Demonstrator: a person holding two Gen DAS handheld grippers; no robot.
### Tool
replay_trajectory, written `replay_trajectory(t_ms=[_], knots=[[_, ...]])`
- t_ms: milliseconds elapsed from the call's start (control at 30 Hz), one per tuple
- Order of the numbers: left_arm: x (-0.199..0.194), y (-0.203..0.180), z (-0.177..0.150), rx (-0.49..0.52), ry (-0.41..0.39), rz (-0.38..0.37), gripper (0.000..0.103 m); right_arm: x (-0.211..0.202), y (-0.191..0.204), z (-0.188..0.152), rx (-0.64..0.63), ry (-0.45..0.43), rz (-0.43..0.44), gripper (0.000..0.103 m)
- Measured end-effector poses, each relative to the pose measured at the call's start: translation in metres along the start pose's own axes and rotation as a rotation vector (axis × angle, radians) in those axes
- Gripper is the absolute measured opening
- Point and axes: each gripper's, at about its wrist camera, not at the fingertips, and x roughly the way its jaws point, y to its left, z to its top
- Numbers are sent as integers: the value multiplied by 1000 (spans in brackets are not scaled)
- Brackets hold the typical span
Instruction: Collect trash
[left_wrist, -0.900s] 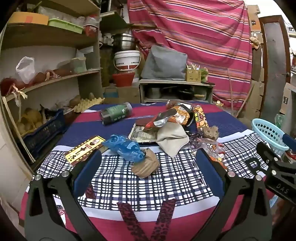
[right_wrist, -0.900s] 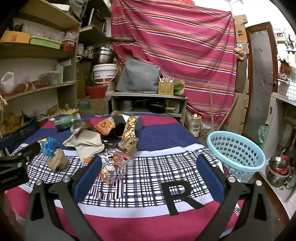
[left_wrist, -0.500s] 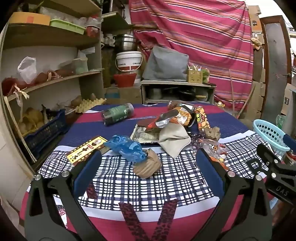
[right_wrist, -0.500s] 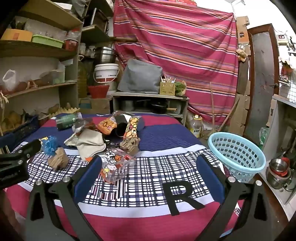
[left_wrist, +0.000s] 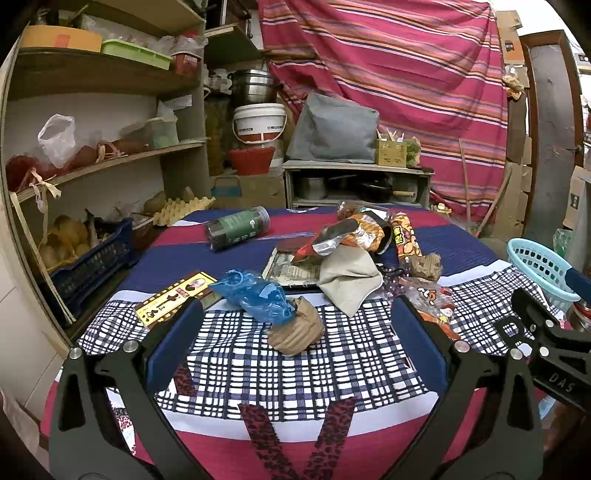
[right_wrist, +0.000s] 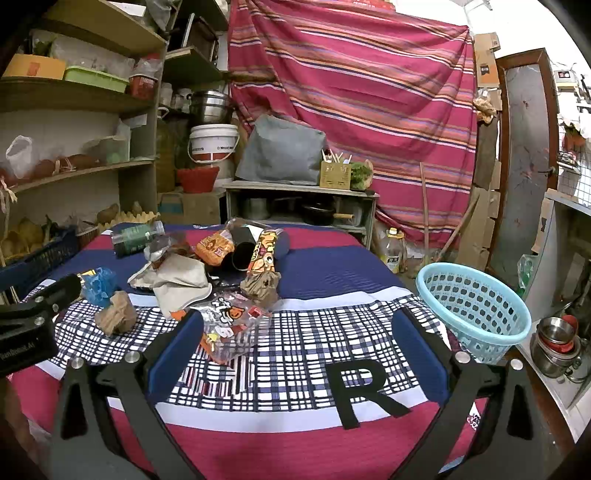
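Step in hand: approach, judged from the layout; nothing is gripped yet. Left gripper (left_wrist: 293, 334) hangs with its jaws apart, empty, low centre of the left view, framing the brown paper wad (left_wrist: 295, 328) that touches the blue plastic (left_wrist: 255, 295). Right gripper (right_wrist: 291, 339) is likewise spread and empty; the clear wrapper (right_wrist: 231, 325) lies by its left finger.

Next move, likely: advance one gripper, close on the nearest piece, carry it to the basket (right_wrist: 476, 306) at the right of the right view.

Surroundings: trash pile (left_wrist: 351, 251) at centre, jar (left_wrist: 236, 229) beyond, yellow card (left_wrist: 173, 299) at left. Pieces overlap, so a grasp may drag neighbours.
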Motion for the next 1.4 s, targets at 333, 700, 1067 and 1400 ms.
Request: replay_trajectory(t_ms=[333,700,1067,1400], knots=[[1,1,-1,-4,0,-6,98,0,0,0,-1,1,-1,99],[0,1,-1,-7,1,-6,98,1,0,-1,-3,3,-1,99],[2,0,-4,-15,6,-11,98,1,0,0,-4,4,0,99],[2,2,-3,-18,6,-13,98,1,1,-1,-4,5,-1,99]])
